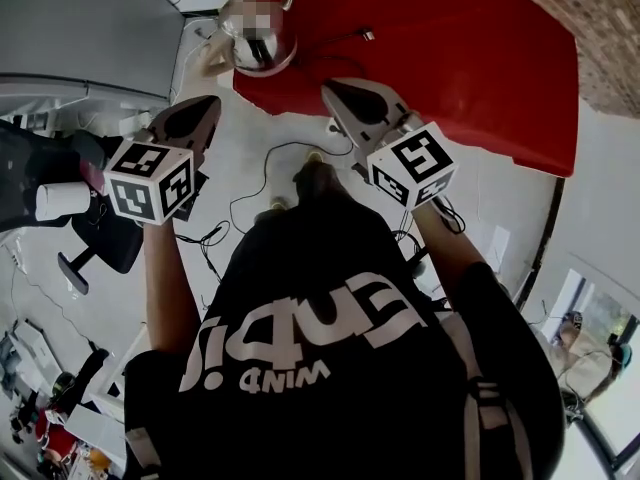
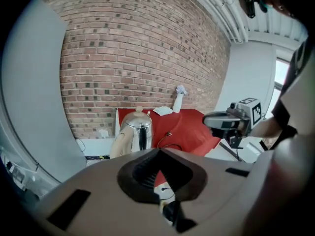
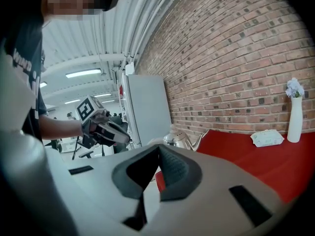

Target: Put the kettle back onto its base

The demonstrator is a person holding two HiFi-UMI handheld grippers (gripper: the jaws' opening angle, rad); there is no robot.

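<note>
Holding nothing, the left gripper (image 2: pixel 158 154) has its 2 jaws pressed together tip to tip, and the right gripper (image 3: pixel 158 150) is likewise closed and empty. Both are raised in front of the person, well apart from each other and short of the table (image 1: pixel 450 68). The kettle (image 1: pixel 275 48) stands upright at the near corner of that red table, close to the edge, with its pale handle (image 2: pixel 119 144) turned toward the left gripper and a loose cord (image 1: pixel 340 38) lying just beside it. No separate base can be made out in any view, so whether the kettle already sits on one is unclear. The main risk, as I judge it, is arriving with the jaws closed: a shut gripper would only nudge the kettle, and at that corner a nudge could tip it or slide it off the edge. A grab on the round polished body instead of the handle would probably slip. The cord could catch on a jaw or drag under the kettle when it is lifted. Setting it down off-centre would leave it tilted and unsteady. Cables (image 1: pixel 245 193) trailing on the floor near the person's feet could also snag a step forward.
</note>
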